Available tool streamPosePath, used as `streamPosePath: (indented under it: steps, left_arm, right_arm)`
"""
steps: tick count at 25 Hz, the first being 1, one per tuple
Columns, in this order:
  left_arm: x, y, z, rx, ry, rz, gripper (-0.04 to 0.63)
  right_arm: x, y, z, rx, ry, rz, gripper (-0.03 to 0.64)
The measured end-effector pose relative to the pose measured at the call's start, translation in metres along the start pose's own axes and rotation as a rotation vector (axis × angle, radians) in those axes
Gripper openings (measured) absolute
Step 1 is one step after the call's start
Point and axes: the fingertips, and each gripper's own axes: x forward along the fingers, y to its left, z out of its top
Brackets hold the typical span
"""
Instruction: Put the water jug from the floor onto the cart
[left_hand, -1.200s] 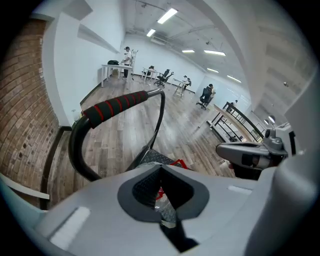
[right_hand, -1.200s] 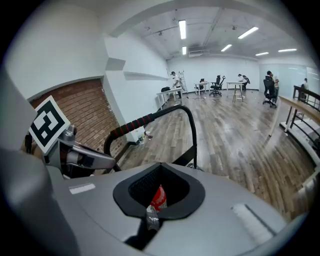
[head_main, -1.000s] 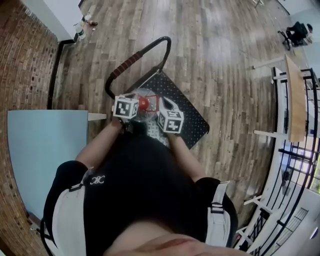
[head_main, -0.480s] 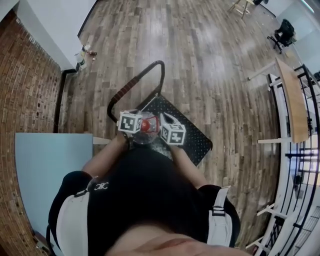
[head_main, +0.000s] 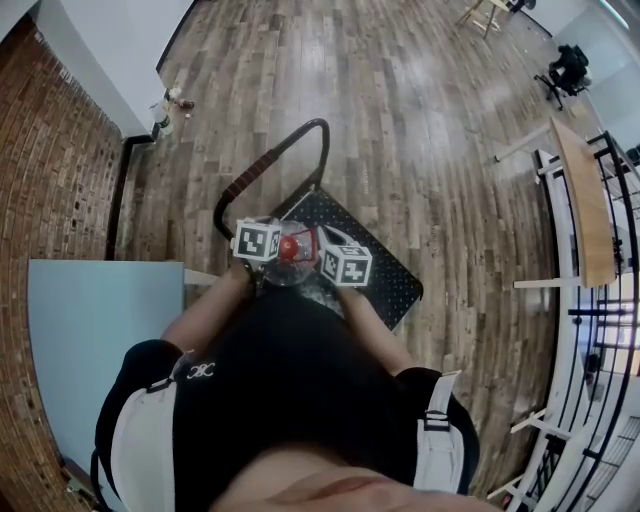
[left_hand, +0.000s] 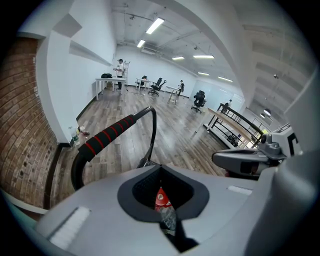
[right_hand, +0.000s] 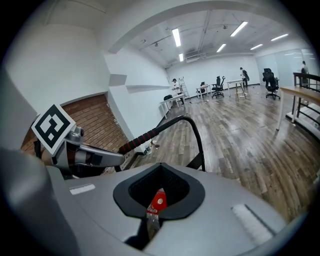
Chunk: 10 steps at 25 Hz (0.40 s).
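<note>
The clear water jug (head_main: 290, 268) with a red cap (head_main: 288, 248) is over the near end of the black cart deck (head_main: 385, 270), beside the cart's handle (head_main: 262, 168). Whether it rests on the deck I cannot tell. My left gripper (head_main: 270, 252) is against its left side and my right gripper (head_main: 318, 256) against its right. Both are shut. In the left gripper view the jaws of the left gripper (left_hand: 167, 225) meet, and the red cap (left_hand: 160, 199) shows through the slit. In the right gripper view the right gripper (right_hand: 150, 222) is the same, with the cap (right_hand: 159, 201) just beyond.
A pale blue tabletop (head_main: 90, 330) lies close at the left, with a brick wall (head_main: 50, 150) behind it. Small bottles (head_main: 165, 108) stand by the wall. A wooden desk (head_main: 585, 200) and railing line the right side. Wooden floor stretches beyond the cart.
The head view has shifted a little since the oldest frame. Both grippers stay pressed beside the jug over the cart's near end, shut throughout.
</note>
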Motion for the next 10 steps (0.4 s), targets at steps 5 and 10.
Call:
streamPosePath:
  steps: [5,10]
  left_arm:
    - [-0.0046,0.0038,-0.0078,-0.004,0.004,0.009,0.002]
    - [-0.0076,0.0087,-0.0054,-0.012,-0.001,0.018,0.002]
  right_arm:
    - [0.0004,0.0016,-0.0094,0.003,0.009,0.001,0.012]
    - [0.002,0.0006,-0.0061,-0.003,0.012,-0.006,0.012]
